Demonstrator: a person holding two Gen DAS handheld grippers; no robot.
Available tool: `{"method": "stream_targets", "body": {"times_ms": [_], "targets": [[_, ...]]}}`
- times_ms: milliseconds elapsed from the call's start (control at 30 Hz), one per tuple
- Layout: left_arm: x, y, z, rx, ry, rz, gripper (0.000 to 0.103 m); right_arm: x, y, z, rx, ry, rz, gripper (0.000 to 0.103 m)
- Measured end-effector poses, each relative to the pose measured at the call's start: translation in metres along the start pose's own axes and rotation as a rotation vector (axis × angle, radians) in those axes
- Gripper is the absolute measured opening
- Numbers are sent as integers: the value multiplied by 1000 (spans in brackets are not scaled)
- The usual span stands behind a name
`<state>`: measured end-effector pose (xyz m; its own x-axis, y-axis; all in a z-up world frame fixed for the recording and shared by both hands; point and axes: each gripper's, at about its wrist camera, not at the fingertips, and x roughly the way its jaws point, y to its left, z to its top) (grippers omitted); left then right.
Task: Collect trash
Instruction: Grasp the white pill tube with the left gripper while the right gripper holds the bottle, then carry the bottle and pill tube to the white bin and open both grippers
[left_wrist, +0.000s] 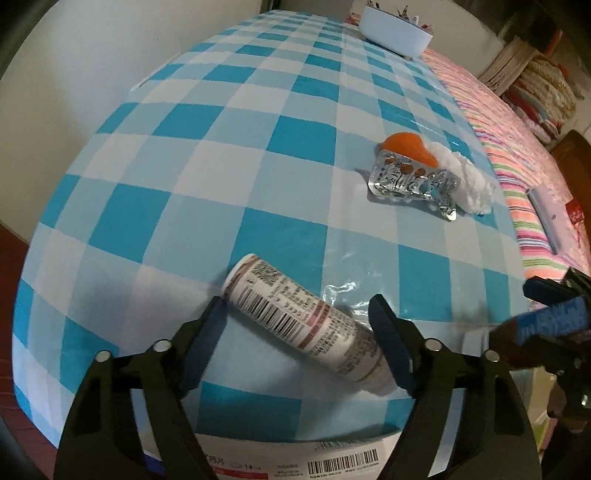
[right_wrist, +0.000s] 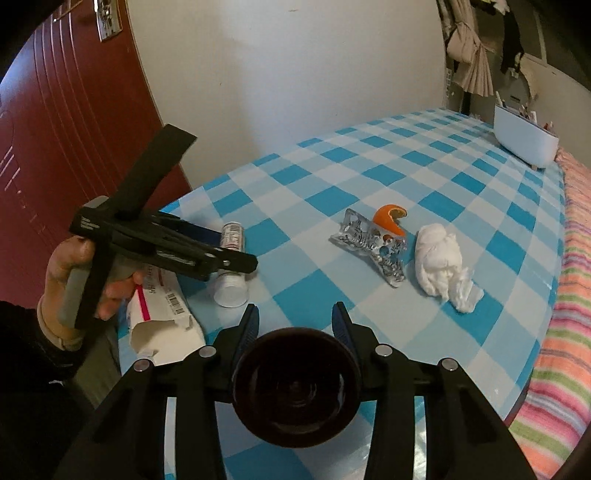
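The surface (left_wrist: 207, 155) is covered with a shiny blue and white checked cloth, and it stands beside a bed with a striped pink blanket (left_wrist: 517, 155); at the far end of the surface there is a white pen holder (right_wrist: 524, 138). The trash lies in two groups. Near the front edge are a torn white carton (right_wrist: 166, 328) and a small white bottle (left_wrist: 299, 321) with a printed label, lying on its side. Further in, near the bed side, are a crumpled white tissue (right_wrist: 439, 262), a flattened silver foil pouch (right_wrist: 373, 243) and an orange peel (right_wrist: 389, 218), all close together, the peel touching the pouch. The left tool (left_wrist: 299, 332) hangs over the bottle with its jaws apart, one pad on each side, and I do not see them pressing yet. The right tool (right_wrist: 295, 325) is clamped on a dark round bowl-like thing (right_wrist: 295, 384), which fills the space between its fingers; I cannot tell what it is for. I think the main danger is the bottle: it is round and lies diagonally between the pads, so if the jaws close off its middle it may roll or shoot out over the near edge. The glossy cloth may let it slide. The dark thing may also tip if the right hand turns. Later, the thin pouch and the soft tissue may be hard to pinch, and the peel may be pushed away.
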<state>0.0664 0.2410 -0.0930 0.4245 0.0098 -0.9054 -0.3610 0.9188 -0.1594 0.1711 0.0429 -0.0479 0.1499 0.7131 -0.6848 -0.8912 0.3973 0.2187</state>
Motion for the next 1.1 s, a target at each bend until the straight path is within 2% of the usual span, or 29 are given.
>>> {"method": "stream_targets", "body": {"times_ms": [200, 367, 467, 500, 533, 700, 1100], "targets": [[3, -11, 1, 63, -4, 47, 64, -20, 0, -10, 92, -103, 24, 40], [7, -20, 4, 123, 16, 67, 62, -39, 5, -19, 160, -216, 32, 40], [8, -22, 8, 144, 16, 72, 54, -49, 8, -22, 184, -256, 39, 40], [8, -22, 8, 150, 12, 76, 45, -51, 9, -22, 189, -263, 38, 40], [8, -24, 9, 166, 7, 81, 41, -53, 9, -22, 196, -273, 36, 40], [9, -35, 6, 225, 1, 83, 32, -61, 9, -28, 233, -305, 29, 40], [-22, -44, 6, 227, -107, 21, 29, -79, -1, -42, 301, -358, -15, 40]]}}
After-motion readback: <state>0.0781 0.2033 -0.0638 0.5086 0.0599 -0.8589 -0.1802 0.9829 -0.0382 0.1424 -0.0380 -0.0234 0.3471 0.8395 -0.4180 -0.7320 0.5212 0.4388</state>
